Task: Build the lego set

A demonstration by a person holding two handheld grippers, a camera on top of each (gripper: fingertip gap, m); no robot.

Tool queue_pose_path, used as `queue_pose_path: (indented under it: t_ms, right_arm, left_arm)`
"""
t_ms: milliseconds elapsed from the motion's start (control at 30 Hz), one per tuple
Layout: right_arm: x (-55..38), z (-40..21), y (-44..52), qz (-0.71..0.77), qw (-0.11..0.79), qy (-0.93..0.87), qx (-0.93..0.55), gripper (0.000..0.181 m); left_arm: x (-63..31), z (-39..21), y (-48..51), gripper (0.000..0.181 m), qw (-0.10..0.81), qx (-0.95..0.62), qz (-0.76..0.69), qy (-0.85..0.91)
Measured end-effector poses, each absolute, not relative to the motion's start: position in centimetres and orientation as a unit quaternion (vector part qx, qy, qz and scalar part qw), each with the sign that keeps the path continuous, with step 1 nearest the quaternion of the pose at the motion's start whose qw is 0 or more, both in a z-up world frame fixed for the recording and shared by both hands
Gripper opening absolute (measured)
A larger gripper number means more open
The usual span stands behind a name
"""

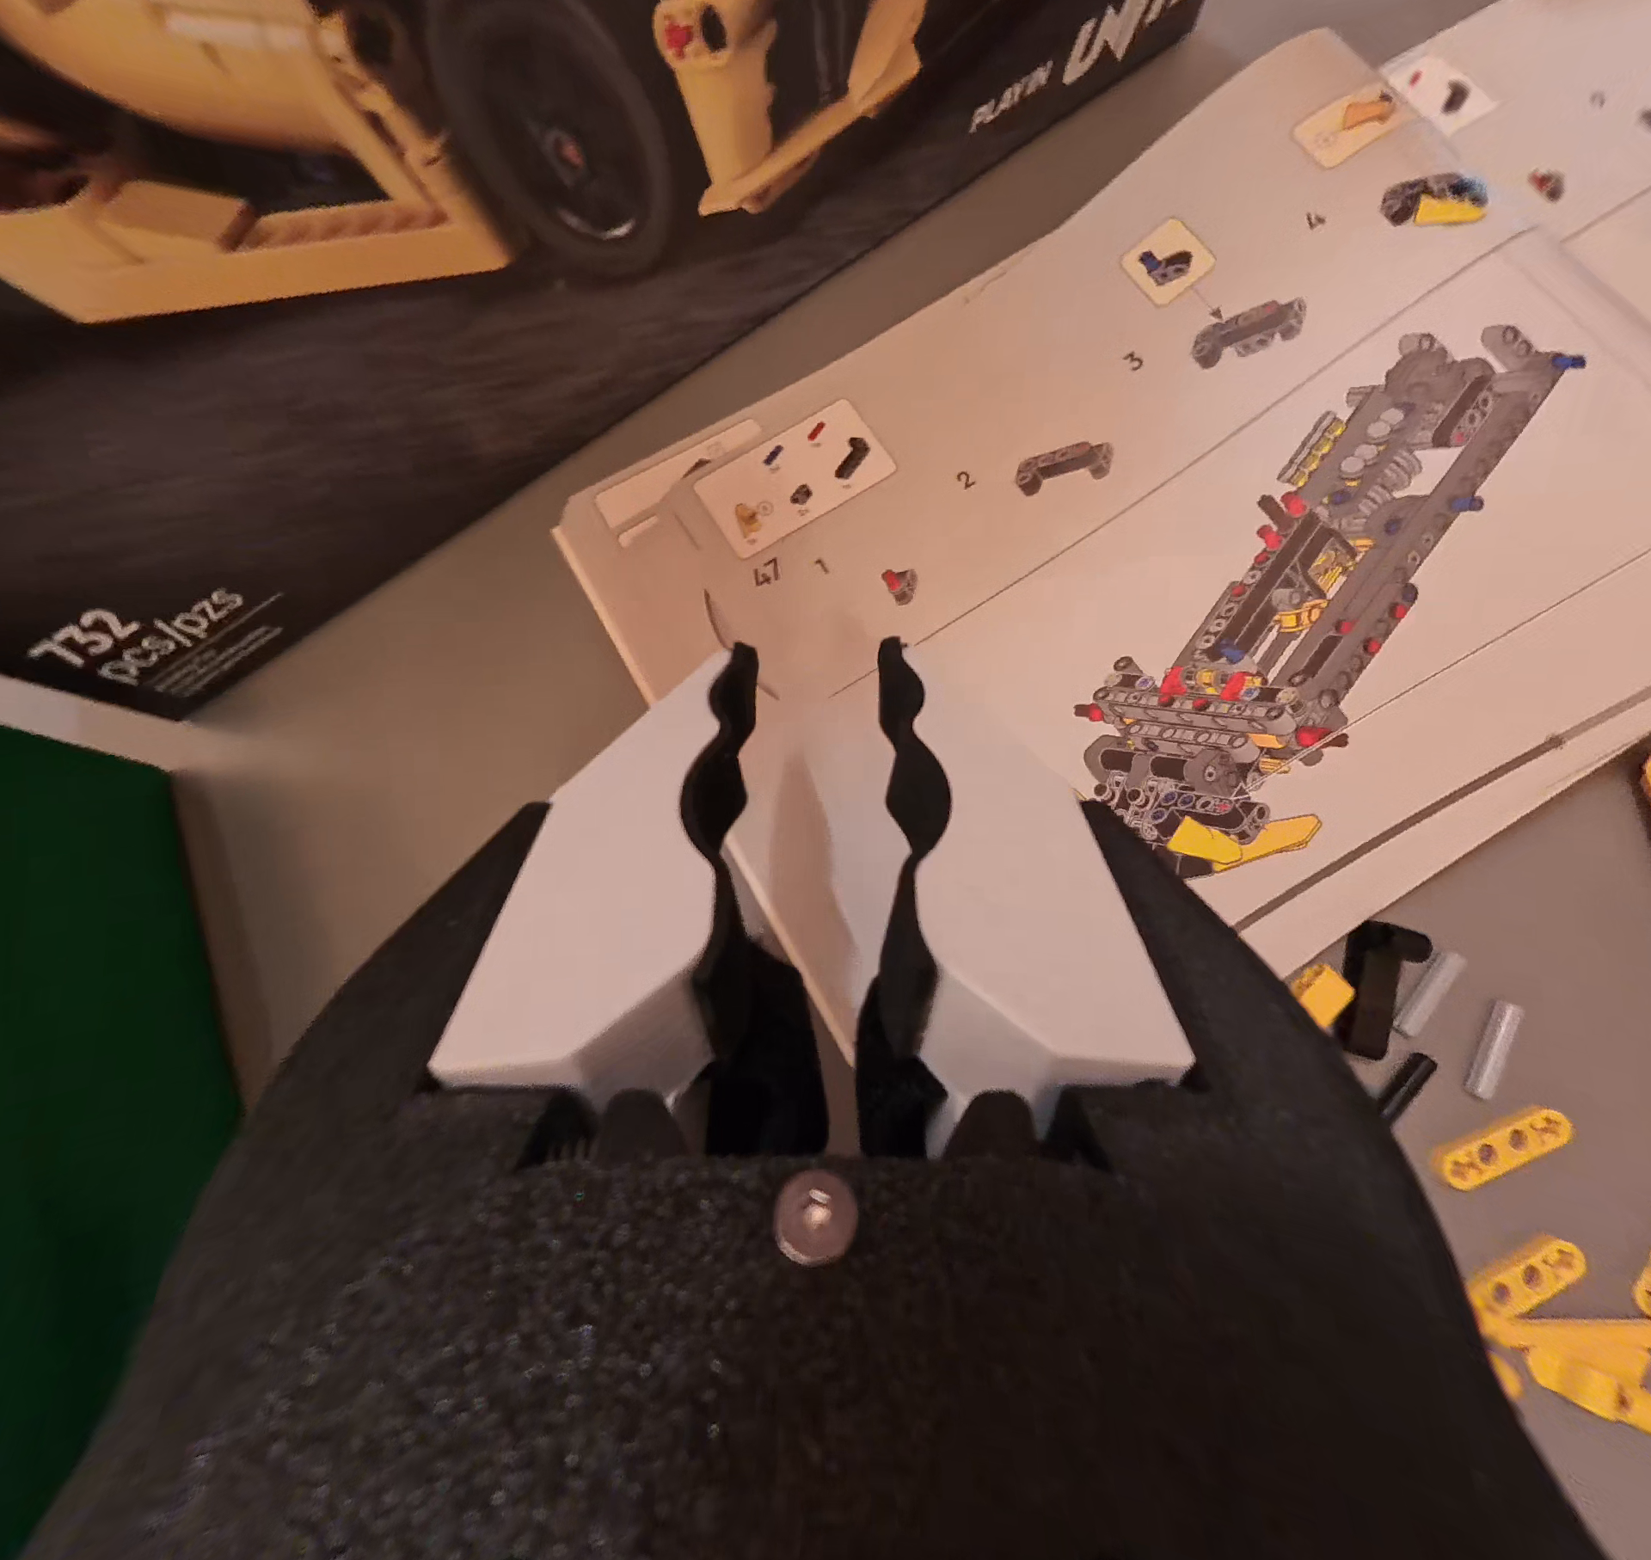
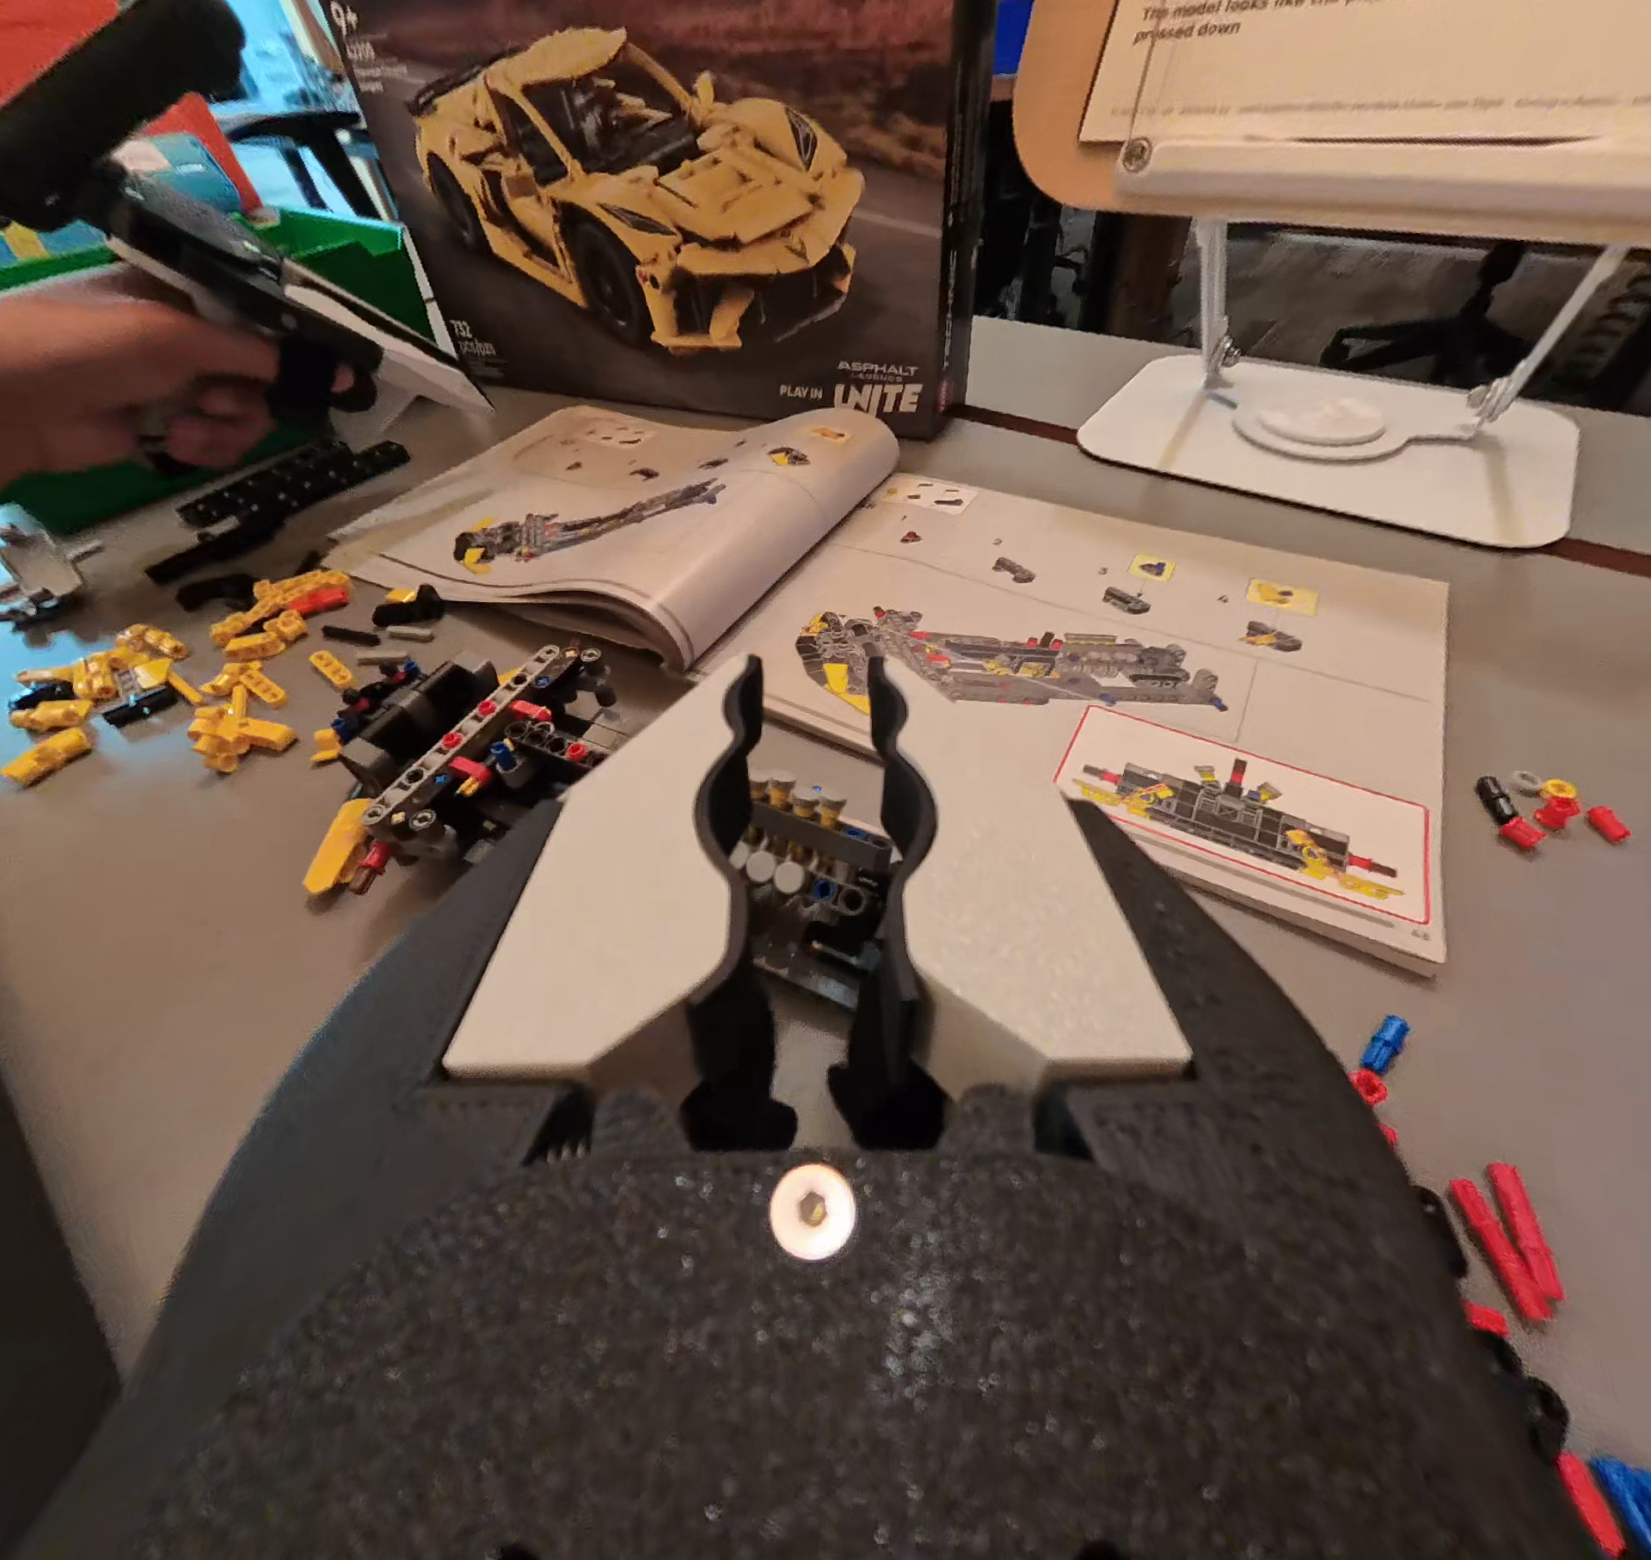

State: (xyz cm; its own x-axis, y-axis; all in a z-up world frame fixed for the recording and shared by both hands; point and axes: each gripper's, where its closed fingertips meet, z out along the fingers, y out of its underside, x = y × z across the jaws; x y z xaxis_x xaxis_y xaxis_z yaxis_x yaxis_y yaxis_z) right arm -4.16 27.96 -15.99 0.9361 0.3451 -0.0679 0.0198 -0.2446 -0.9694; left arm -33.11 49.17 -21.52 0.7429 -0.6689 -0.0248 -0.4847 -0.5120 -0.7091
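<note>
My left gripper (image 1: 817,650) is open and empty, hovering over the near corner of the open instruction booklet (image 1: 1117,624). My right gripper (image 2: 813,668) is open, its jaws apart, just above the partly built grey-and-black chassis (image 2: 465,758). Part of the chassis shows between the fingers, and the gripper body hides the rest. The booklet (image 2: 1117,624) lies open beyond it. In the right wrist view the left gripper (image 2: 429,373) is at the far left, held in a person's hand (image 2: 98,382). Loose yellow pieces (image 2: 179,686) lie left of the chassis.
The set's box (image 2: 670,177) stands behind the booklet. A white stand (image 2: 1340,445) with a sheet is at the back right. A green bin (image 2: 339,257) is at the back left. Black beams (image 2: 286,481), red pins (image 2: 1554,811), red axles (image 2: 1510,1231) and a blue pin (image 2: 1385,1039) lie about. The tips of one gripper are about 35 cm away from the tips of the other. The blue pin (image 2: 1385,1039) is about 15 cm from my right fingertips and 45 cm from my left.
</note>
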Motion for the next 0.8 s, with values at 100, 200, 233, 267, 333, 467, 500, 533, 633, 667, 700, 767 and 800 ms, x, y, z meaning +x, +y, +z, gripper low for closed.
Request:
queue_pose_path:
  t_ms: [100,200,233,267,333,467,500,533,633,667,700,767,800]
  right_arm:
    - [-4.7,-15.9,27.8,0.117,0.607,-0.131,-0.775,0.022]
    - [-5.3,-17.6,27.0,0.122,0.564,-0.156,-0.802,0.019]
    - [-5.8,-18.1,26.0,0.138,0.536,-0.171,-0.815,0.015]
    - [-6.5,-18.6,24.5,0.155,0.503,-0.195,-0.828,0.016]
    - [-7.6,-20.4,21.0,0.169,0.416,-0.25,-0.858,0.027]
    - [-9.1,-22.9,16.5,0.144,0.341,-0.31,-0.876,0.029]
    - [-9.1,-23.3,16.1,0.135,0.335,-0.315,-0.878,0.029]
    - [-8.8,-23.7,15.8,0.121,0.326,-0.312,-0.884,0.031]
    - [-7.8,-23.4,16.4,0.109,0.353,-0.264,-0.891,0.029]
    - [-8.2,-23.0,16.9,0.122,0.37,-0.247,-0.887,0.025]
    - [-8.2,-22.8,17.5,0.116,0.383,-0.234,-0.886,0.024]
    - [-7.0,-22.4,18.9,0.064,0.408,-0.219,-0.884,0.02]
    - [-6.5,-22.1,19.5,0.052,0.421,-0.207,-0.881,0.014]
  left_arm:
    - [-32.2,-21.7,49.0,0.026,0.375,-0.843,-0.094,0.374]
    - [-30.8,-21.1,48.8,0.023,0.407,-0.817,-0.074,0.403]
    - [-30.3,-20.8,48.7,0.023,0.418,-0.808,-0.078,0.408]
    - [-29.7,-20.5,48.4,0.023,0.424,-0.801,-0.087,0.414]
    - [-28.9,-20.4,47.9,0.023,0.426,-0.796,-0.104,0.418]
    - [-27.9,-19.8,47.4,0.023,0.444,-0.781,-0.116,0.424]
    - [-27.7,-19.6,47.3,0.023,0.447,-0.778,-0.119,0.424]
    - [-27.5,-19.4,47.2,0.023,0.452,-0.775,-0.125,0.423]
    - [-27.2,-19.1,47.0,0.023,0.456,-0.773,-0.141,0.418]
    - [-27.3,-19.0,47.1,0.023,0.457,-0.773,-0.139,0.417]
    - [-27.4,-18.8,47.2,0.023,0.46,-0.773,-0.137,0.415]
    - [-27.3,-18.5,47.2,0.023,0.464,-0.771,-0.144,0.411]
    - [-27.3,-18.5,47.1,0.023,0.462,-0.772,-0.15,0.409]
